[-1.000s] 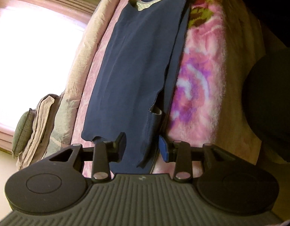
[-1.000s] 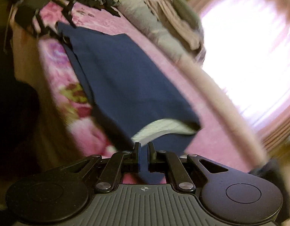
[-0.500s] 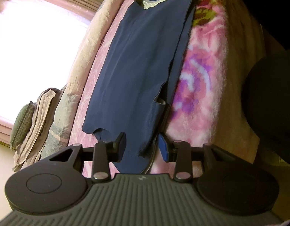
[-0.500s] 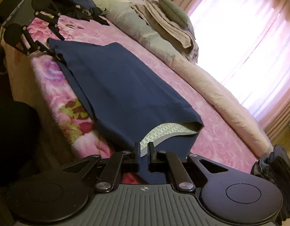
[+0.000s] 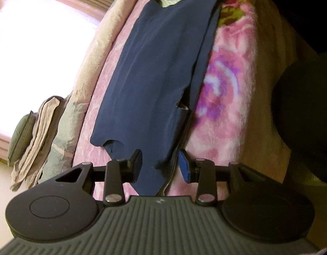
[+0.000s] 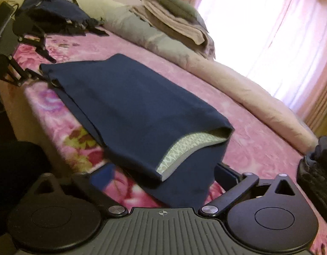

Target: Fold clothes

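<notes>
A navy garment [image 5: 155, 80] lies folded lengthwise on the pink floral blanket [image 5: 225, 80], with a pale patterned lining [image 6: 184, 148] showing at its open end. My left gripper [image 5: 160, 165] is open at one end of the garment, with the cloth's edge between its fingers but not clamped. My right gripper [image 6: 161, 174] is open wide at the lining end, with the garment's bottom layer [image 6: 184, 189] lying between its fingers. The left gripper also shows in the right wrist view [image 6: 33, 68] at the far end.
A rolled beige duvet [image 6: 248, 93] runs along the window side. Folded towels and a grey pillow [image 6: 174, 19] sit at the bed head. A pile of dark clothes [image 6: 57, 12] lies at the far corner, and another dark pile [image 6: 318, 170] sits at right.
My right gripper was shut on the garment's end and has opened wide, letting it go. The left gripper stayed open and nearly still.
</notes>
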`<state>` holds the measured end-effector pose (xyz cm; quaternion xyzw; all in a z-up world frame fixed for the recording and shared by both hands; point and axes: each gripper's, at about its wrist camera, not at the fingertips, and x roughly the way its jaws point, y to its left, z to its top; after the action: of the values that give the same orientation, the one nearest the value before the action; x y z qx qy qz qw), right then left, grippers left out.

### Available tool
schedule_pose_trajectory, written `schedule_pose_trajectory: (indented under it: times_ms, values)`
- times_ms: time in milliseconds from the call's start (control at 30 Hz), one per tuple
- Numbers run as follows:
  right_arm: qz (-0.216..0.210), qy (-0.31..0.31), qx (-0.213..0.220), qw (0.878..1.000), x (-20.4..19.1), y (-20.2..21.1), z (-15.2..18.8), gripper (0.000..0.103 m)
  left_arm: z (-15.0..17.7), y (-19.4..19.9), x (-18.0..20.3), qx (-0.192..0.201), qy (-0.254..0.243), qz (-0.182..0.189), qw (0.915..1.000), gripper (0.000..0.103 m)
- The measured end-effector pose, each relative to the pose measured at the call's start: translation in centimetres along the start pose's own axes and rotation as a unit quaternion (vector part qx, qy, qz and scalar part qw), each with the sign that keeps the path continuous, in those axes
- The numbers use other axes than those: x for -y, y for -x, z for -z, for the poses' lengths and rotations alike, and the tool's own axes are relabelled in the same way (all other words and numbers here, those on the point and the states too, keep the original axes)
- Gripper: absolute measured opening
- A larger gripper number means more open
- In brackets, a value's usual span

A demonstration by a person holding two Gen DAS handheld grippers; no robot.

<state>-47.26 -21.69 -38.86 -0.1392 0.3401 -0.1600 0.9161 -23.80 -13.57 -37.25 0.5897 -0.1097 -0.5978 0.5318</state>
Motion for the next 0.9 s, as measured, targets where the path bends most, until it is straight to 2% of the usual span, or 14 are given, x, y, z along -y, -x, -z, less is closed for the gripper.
schedule_pose_trajectory:
  times_ms: [133,333,433,600,767,900]
  values:
    - [0.008,0.039,-0.004,0.999,-0.6,-0.8,-0.1,0.102,-0.1,-0.1,0.0,0.0,-0.017,0.006,0.9998,0.034]
    - [0.014,0.173,-0.028,0.984,-2.7,-3.6,-0.6,0.1,-0.6,-0.3,0.3,0.009,-0.042,0.017,0.9989,0.033]
    - [0.014,0.216,-0.048,0.975,-3.3,-5.7,-0.5,0.068,-0.5,-0.5,0.2,0.006,-0.036,0.019,0.9992,0.033]
    - [0.002,0.291,-0.064,0.955,-4.5,-7.9,0.1,0.068,0.0,-0.3,-0.3,-0.001,-0.014,0.027,0.9995,0.033]
    - [-0.038,0.288,-0.079,0.953,-3.8,-7.1,-0.3,0.068,0.3,-0.4,-0.7,-0.008,-0.013,0.029,0.9995,0.037]
    - [-0.023,0.298,-0.056,0.953,-4.3,-8.5,0.4,0.068,-0.2,-1.3,-0.3,-0.007,-0.037,0.017,0.9991,0.037]
